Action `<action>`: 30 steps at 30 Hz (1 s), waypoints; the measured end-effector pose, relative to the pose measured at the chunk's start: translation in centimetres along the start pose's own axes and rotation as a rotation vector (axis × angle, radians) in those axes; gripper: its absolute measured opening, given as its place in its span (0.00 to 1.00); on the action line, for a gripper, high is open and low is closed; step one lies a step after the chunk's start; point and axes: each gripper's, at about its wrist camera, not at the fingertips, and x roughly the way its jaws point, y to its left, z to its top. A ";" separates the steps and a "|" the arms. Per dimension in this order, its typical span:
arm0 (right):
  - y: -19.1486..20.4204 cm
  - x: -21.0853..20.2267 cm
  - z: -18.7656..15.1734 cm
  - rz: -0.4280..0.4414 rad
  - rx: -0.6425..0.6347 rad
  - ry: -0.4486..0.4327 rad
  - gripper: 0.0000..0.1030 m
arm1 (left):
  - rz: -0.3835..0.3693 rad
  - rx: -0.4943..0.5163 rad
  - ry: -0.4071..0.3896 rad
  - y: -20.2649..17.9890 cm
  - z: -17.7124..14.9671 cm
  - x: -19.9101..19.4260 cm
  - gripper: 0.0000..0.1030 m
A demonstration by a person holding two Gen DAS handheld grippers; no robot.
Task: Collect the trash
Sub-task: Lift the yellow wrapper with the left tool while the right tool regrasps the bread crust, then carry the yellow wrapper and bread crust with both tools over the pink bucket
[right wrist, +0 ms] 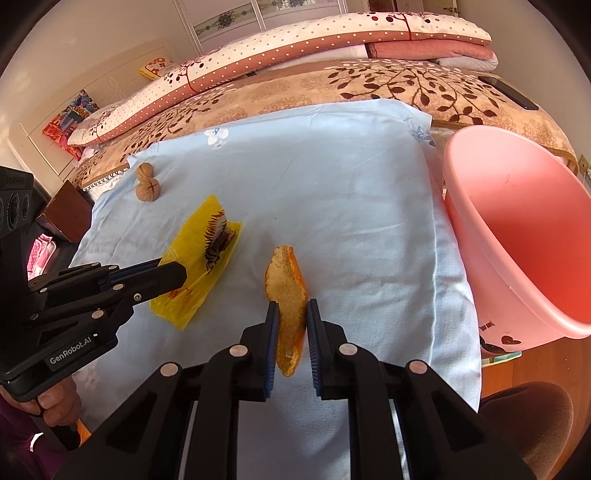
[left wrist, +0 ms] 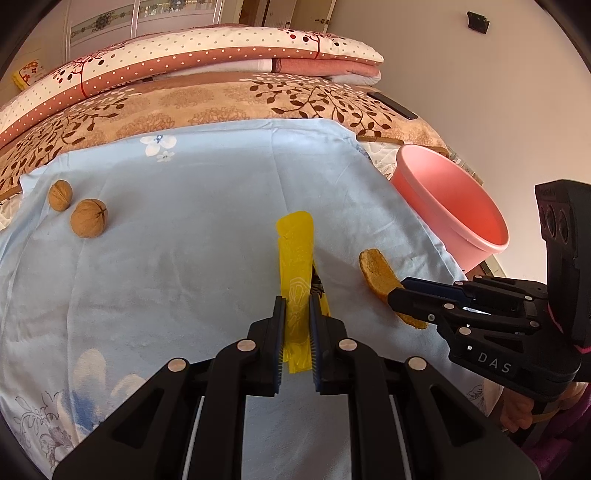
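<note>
The left claw (left wrist: 297, 306) is clamped on a yellow wrapper (left wrist: 296, 258) on the blue sheet (left wrist: 203, 229) of the bed. The right claw (right wrist: 289, 310) grips an orange peel (right wrist: 286, 284) just beside it. Two walnuts (left wrist: 88, 218) lie far left; a pink bin (right wrist: 517, 229) stands at the right edge.

Sunlit bedroom: bed (left wrist: 221, 99) with folded quilts (right wrist: 332, 37), pale walls (left wrist: 461, 74), white wardrobe (left wrist: 140, 18) behind.

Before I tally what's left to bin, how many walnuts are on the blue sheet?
2. One walnut sits near the sheet's far left corner; the other walnut is right beside it, slightly nearer. Neither gripper is near them. None appear hidden.
</note>
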 end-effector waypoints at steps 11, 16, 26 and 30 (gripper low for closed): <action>-1.2 -2.4 0.9 0.011 0.038 -0.101 0.13 | -0.020 -0.004 -0.054 -1.6 1.5 -0.7 0.11; -2.0 -3.8 1.5 0.006 0.059 -0.148 0.13 | -0.033 0.016 -0.095 -3.1 2.6 -1.1 0.11; -5.5 -6.6 2.3 -0.053 0.132 -0.238 0.13 | -0.071 0.060 -0.160 -6.8 5.2 -1.2 0.11; -7.5 -7.5 2.3 -0.077 0.176 -0.259 0.13 | -0.094 0.077 -0.175 -8.4 6.2 -0.9 0.11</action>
